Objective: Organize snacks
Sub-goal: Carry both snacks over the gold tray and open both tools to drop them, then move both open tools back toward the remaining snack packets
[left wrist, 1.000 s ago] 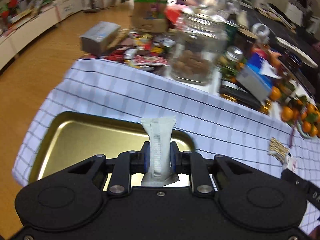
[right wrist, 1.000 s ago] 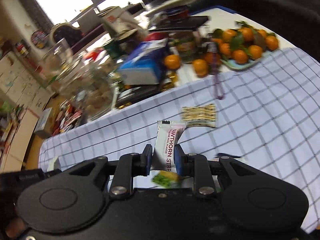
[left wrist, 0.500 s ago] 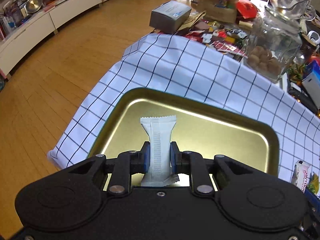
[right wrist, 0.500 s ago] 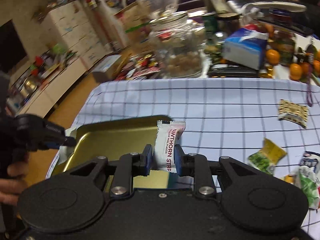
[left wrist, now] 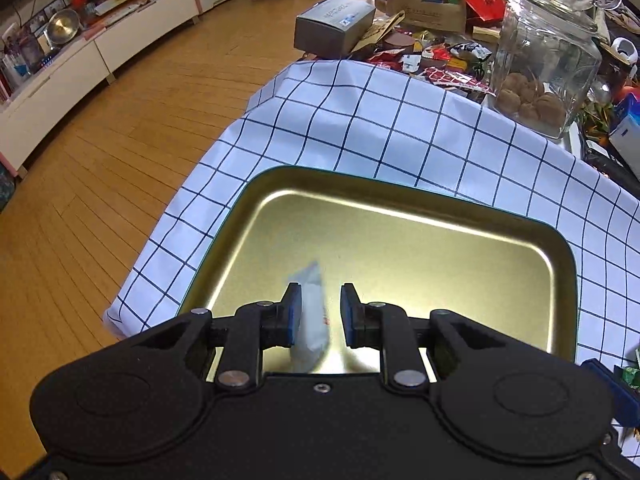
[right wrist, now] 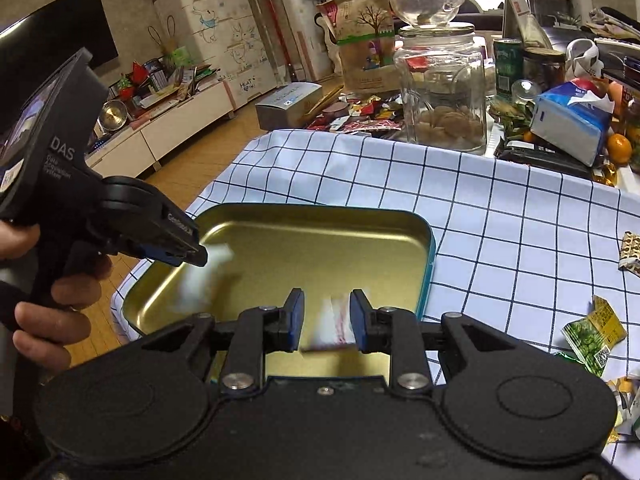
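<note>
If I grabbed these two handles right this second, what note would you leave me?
Left gripper: jaws opening, over the gold tray; a white snack packet is blurred between them, slipping free.
Right gripper: jaws opening too, over the same tray; a red-and-white packet is dropping out.
Done: both packets are released above the tray, which otherwise looks bare.
Left: more snacks lie on the checked cloth to the right, including a green packet and a patterned one. Fetch those next.
The glass jar and the clutter behind it appear untouched.
</note>
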`<state>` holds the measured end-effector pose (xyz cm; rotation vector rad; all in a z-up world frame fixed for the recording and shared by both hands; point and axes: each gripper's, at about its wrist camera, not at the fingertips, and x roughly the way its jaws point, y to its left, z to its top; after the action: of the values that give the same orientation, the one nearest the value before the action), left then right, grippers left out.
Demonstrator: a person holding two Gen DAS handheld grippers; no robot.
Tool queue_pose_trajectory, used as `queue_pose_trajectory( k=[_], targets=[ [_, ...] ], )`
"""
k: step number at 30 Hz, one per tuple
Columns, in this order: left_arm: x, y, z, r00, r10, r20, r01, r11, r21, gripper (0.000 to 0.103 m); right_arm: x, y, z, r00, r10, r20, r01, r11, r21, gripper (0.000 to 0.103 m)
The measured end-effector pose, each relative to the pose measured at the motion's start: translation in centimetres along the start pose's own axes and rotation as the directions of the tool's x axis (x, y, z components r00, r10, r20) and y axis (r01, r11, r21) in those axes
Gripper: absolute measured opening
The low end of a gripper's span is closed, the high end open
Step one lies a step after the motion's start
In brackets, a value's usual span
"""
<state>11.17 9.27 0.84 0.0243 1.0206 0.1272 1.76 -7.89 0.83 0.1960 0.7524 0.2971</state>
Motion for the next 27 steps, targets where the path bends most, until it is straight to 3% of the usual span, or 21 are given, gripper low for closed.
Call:
queue_pose_trajectory(
  k=[2, 6, 11, 23, 27],
  targets=[
    [-0.2, -0.1, -0.1, 1.0, 0.002, 0.015, -0.002, 1.0, 0.001, 0.034, 0.0, 0.0, 0.2, 1.0, 0.012, 0.008, -0.012, 1.0, 0.008, 0.035],
    [-0.4, 0.0, -0.1, 1.0, -0.009, 0.021, 0.01, 1.0, -0.02, 0.035, 0.0, 0.2, 0.3, 1.0, -0.013, 0.02, 0.013, 1.0, -0.006, 0.047],
    [-0.6, 0.2, 0.0, 1.0, 0.018, 0.023, -0.017, 0.999, -0.038, 0.035, 0.3, 0.2, 0.4, 0.999, -0.043, 0.007, 0.043, 0.999, -0.013, 0.048],
    [-2.2, -0.3, 0.3, 0.997, -0.023, 0.08, 0.025, 0.999, -0.027, 0.035, 0.0, 0.2, -0.1, 0.984, -0.169, 0.057, 0.171, 0.984, -0.045, 0.048],
    [-2.5, -1.1, 0.4, 0.996, -0.044, 0.072, 0.045, 0.999, -0.022, 0.035, -0.5, -0.6, 0.2, 0.991, -0.126, 0.042, 0.126, 0.992, 0.001, 0.048]
  ],
)
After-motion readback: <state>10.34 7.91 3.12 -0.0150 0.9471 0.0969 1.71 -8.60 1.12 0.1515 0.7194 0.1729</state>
